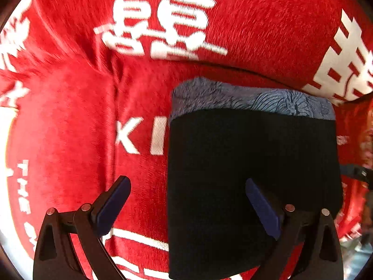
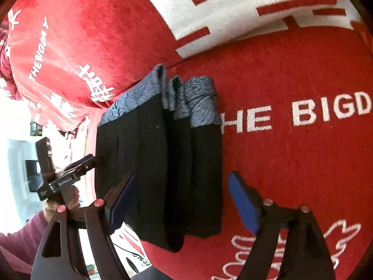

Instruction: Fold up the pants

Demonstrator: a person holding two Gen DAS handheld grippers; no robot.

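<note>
The pants are black with a blue-grey patterned band at the far end. They lie folded into a compact stack on a red sofa seat. In the right wrist view the stack shows several layers. My left gripper is open and empty, its right finger over the black cloth, its left finger over the red cover. My right gripper is open and empty, straddling the near end of the stack. The left gripper also shows in the right wrist view, its tips at the stack's left edge.
The red cover carries white characters and letters. The sofa back rises just behind the pants. The seat's edge drops off at the left in the right wrist view, with a white room beyond it.
</note>
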